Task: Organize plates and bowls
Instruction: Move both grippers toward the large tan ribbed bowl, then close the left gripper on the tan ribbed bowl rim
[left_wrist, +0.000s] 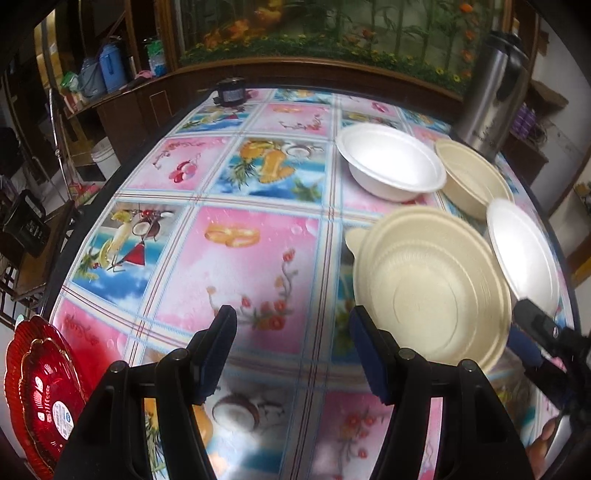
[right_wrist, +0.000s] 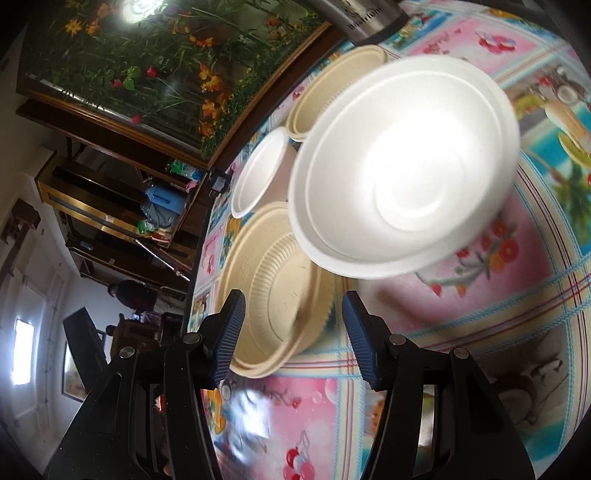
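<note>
Four disposable bowls stand on the patterned table. A beige bowl is nearest, just right of my left gripper, which is open over bare cloth with nothing between its fingers. A white bowl sits tilted at the right, its rim overlapping the beige bowl's edge. Farther back are another white bowl and a second beige bowl. My right gripper is open; the near beige bowl's rim lies ahead between its fingers, and the pads do not press on it.
Stacked red plates sit at the table's near left corner. A steel flask stands behind the far beige bowl. A small dark jar is at the far edge. Shelves and a flower mural lie beyond the table.
</note>
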